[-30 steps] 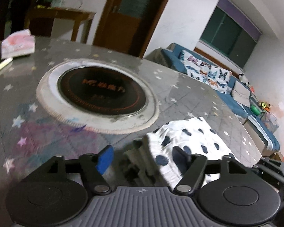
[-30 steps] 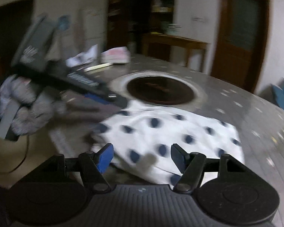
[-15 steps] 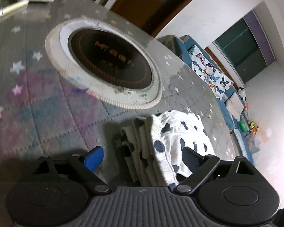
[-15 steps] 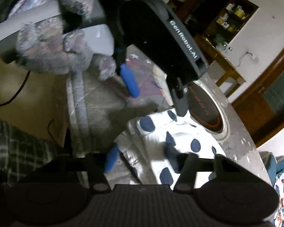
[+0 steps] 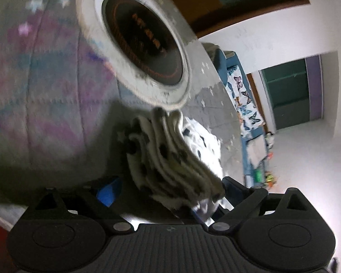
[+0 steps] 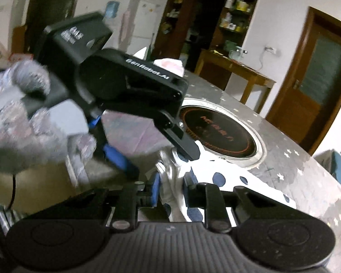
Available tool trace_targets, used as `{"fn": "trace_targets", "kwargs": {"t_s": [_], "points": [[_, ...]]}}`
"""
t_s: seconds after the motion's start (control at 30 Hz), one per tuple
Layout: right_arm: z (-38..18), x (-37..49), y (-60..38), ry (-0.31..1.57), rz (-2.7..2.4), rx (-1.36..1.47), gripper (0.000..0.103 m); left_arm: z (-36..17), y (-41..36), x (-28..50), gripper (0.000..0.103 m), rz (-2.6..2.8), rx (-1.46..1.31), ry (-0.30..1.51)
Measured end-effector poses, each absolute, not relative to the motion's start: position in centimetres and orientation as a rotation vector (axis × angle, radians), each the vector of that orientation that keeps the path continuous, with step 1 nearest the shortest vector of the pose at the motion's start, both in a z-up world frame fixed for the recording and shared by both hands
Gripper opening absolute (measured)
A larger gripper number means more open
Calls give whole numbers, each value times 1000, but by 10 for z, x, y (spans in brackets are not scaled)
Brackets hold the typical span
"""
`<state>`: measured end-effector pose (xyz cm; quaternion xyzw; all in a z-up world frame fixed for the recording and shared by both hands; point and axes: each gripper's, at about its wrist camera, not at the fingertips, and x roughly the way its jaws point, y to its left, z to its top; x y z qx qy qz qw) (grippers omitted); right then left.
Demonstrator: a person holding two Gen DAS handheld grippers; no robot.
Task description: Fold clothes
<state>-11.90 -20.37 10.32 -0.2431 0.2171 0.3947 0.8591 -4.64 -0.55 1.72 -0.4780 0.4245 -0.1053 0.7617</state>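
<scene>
- spotted white garment (image 6: pixel 236 182) lies on the star-print table cover (image 6: pixel 307 166), just on the near side of the round built-in hotplate (image 6: pixel 218 129); near edge bunched into thick layered folds (image 5: pixel 170 157)
- right gripper (image 6: pixel 170 191) fingers drawn together, clamped on the bunched near edge of the garment; cloth fills the gap between the blue pad and the black finger
- left gripper (image 5: pixel 170 191) fingers wide apart, straddling the stacked folds; blue pad (image 5: pixel 109 191) clear on one side, the other finger touching or very near the cloth; no pinch visible
- from the right wrist view the left gripper (image 6: pixel 156 157) sits just hotplate-side of the right grip, its gloved hand (image 6: pixel 29 122) off to the side
- judgement: step is gathering the near edge for a fold toward the hotplate
- to do it well: close the left around all layers, not just the top ones; keep both grips level; lift low and carry evenly so the fold lands square
- risk: inner layers slipping out; picture blurred, layer count unclear
</scene>
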Motion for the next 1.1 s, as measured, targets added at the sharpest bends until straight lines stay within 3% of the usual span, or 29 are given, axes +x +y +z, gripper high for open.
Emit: {"fn": "trace_targets", "kwargs": {"t_s": [0.17,0.23,0.33,0.4,0.5,0.77,1.1], "points": [[102,-122,-206,462,837,-497,19,10,-10,-40,94,-233,-1126,931],[98,-126,-205,465,847,-505,19,9,-12,-36,86,-227,-1118,927],[94,-129,-206,474,856,-503,19,4,-12,-31,63,-217,-1111,933],[93,-129,-208,486,861,-491,20,0,-11,-29,41,-212,-1092,938],[93,-125,-216,520,871,-437,28,-4,-9,-27,31,-214,-1066,937],[104,-67,-260,601,725,-213,29,-1,-8,-23,31,-229,-996,917],[79,31,-274,707,559,-184,31,3,-7,-23,31,-249,-950,922]]}}
